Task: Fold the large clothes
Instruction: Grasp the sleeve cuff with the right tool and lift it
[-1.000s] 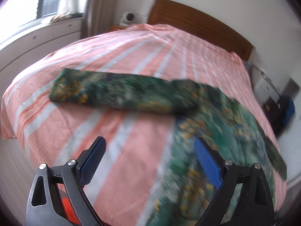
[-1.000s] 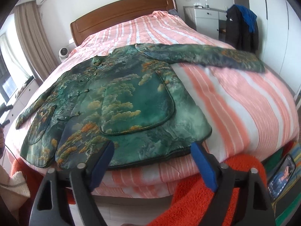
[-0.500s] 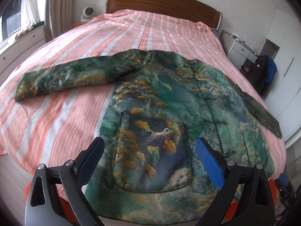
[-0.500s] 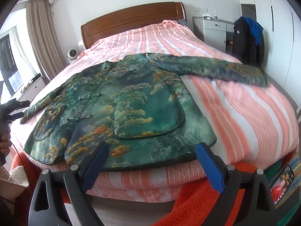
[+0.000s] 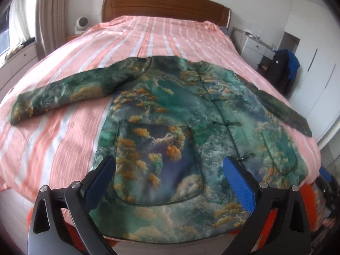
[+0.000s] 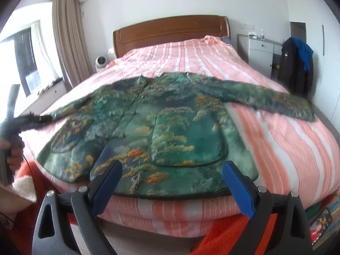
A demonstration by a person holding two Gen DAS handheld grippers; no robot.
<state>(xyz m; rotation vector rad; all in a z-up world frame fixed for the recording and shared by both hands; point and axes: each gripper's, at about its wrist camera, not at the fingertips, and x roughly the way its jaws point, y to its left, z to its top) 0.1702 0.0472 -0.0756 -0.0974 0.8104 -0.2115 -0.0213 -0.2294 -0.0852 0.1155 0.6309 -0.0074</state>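
Green brocade jacket [image 5: 170, 131] lies spread flat on the striped bed [image 5: 53, 140], just ahead of our left tongs [image 5: 170, 170] and right tongs [image 6: 172, 174], both wide open, empty. We might pinch the bedspread with the hem.

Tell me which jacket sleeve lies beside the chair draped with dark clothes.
The sleeve on the jacket's right side in the right wrist view, stretching toward the chair. The other sleeve points toward the window side.

1 jacket [image 5: 170, 131] – 2 sleeves, 2 pockets, 1 bed [image 5: 63, 138], 2 grippers – both open
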